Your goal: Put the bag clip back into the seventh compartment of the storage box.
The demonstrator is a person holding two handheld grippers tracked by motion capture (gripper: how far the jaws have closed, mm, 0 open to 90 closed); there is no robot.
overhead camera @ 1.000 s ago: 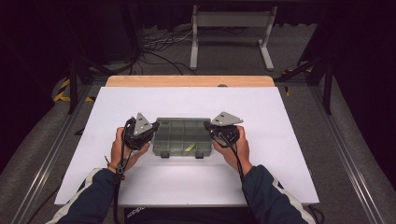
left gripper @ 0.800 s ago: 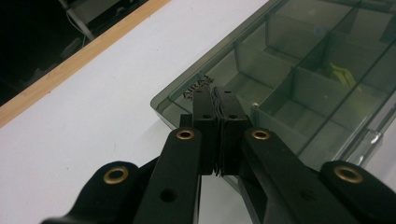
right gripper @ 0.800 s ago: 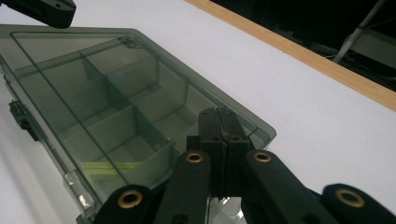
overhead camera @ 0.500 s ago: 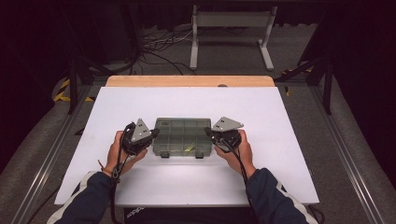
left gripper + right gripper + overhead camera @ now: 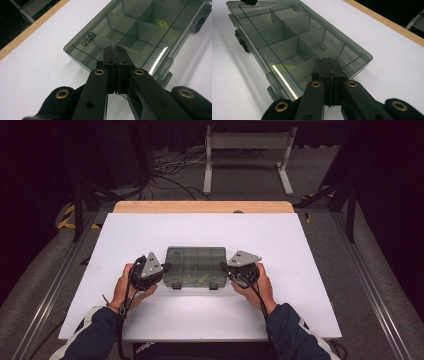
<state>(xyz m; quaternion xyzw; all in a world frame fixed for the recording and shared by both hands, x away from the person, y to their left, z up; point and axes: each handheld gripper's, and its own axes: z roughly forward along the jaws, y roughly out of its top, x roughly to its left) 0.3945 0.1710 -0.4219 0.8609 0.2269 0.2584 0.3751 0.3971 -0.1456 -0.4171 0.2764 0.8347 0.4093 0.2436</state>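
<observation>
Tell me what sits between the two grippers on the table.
In the high view, the closed smoky compartment box lies between the left gripper and the right gripper, one at each short end. A small yellow-green piece lies inside.

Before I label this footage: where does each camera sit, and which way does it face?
High view: above the person's side, looking forward and down at the table; forearms, hands, both grippers show.
Left gripper view: on the left gripper, facing the compartment box; shut fingers.
Right gripper view: on the right gripper, facing the box's opposite end; shut fingers.
All share the box.
</observation>
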